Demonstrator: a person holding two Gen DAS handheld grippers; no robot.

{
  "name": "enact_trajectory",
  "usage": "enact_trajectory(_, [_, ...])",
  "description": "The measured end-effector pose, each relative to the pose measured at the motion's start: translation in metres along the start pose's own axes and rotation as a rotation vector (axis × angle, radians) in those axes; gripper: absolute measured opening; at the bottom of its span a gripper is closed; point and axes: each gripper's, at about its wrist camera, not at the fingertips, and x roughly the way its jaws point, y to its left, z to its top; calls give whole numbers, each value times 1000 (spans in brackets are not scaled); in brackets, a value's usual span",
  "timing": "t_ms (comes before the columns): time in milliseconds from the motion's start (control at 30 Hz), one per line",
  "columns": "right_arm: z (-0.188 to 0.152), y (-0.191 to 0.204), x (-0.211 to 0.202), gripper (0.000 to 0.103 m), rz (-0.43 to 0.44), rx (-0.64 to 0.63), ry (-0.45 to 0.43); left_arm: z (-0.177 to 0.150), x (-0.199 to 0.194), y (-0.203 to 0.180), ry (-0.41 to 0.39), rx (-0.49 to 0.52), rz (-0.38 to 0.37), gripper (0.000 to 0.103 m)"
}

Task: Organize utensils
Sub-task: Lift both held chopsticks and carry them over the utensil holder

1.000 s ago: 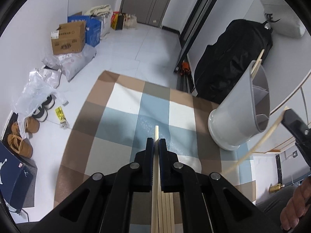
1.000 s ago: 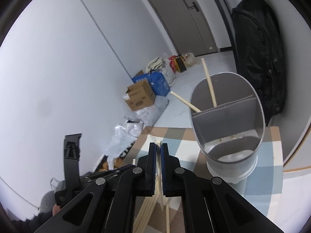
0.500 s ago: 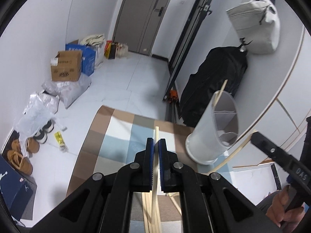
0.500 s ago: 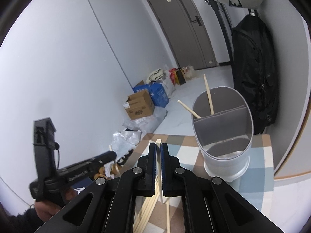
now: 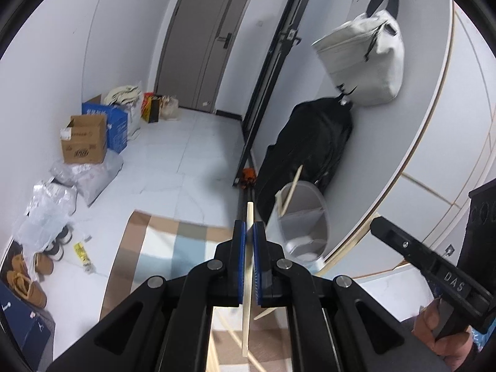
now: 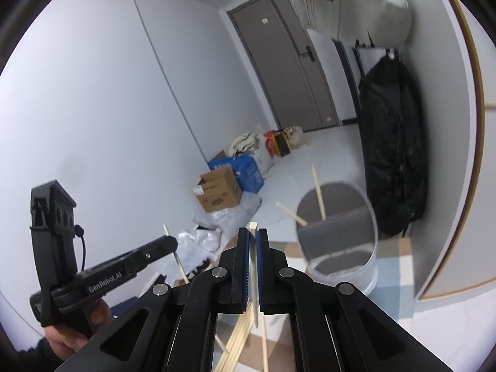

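My left gripper (image 5: 249,228) is shut on a pale wooden chopstick (image 5: 247,282), held well above the checked mat (image 5: 161,248). My right gripper (image 6: 253,235) is shut on another chopstick (image 6: 253,226), also lifted. A grey divided utensil holder (image 5: 302,220) stands on the mat ahead and right of the left gripper, with two chopsticks in its back compartment; in the right wrist view the holder (image 6: 338,232) is right of my fingers. Several loose chopsticks (image 6: 238,338) lie on the mat below. The left gripper (image 6: 167,243) shows at the left of the right wrist view, the right gripper (image 5: 376,223) at the right of the left wrist view.
A black bag (image 5: 307,142) leans on the curved white wall behind the holder, with a grey bag (image 5: 359,59) hanging above. Cardboard and blue boxes (image 5: 83,139), plastic bags and shoes (image 5: 28,282) line the left wall. A grey door (image 5: 201,40) is at the back.
Both grippers have risen and pulled back from the mat with their chopsticks; the holder now looks smaller and farther off. The loose chopsticks stay on the mat.
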Motion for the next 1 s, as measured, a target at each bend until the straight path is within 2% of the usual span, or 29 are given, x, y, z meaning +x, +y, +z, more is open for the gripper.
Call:
enact_trajectory(167, [31, -2, -14, 4, 2, 2, -25, 27, 0, -23, -23, 35, -22, 1])
enact_trajectory(367, [71, -8, -24, 4, -16, 14, -50, 56, 5, -41, -35, 20, -54, 1])
enact_trajectory(667, [123, -35, -21, 4, -68, 18, -88, 106, 22, -75, -107, 64, -63, 1])
enact_trajectory(833, [143, -48, -9, 4, -96, 0, -93, 119, 43, -83, -122, 72, -60, 1])
enact_trajectory(1000, [152, -58, 7, 4, -123, -35, -92, 118, 67, -87, -128, 106, -37, 1])
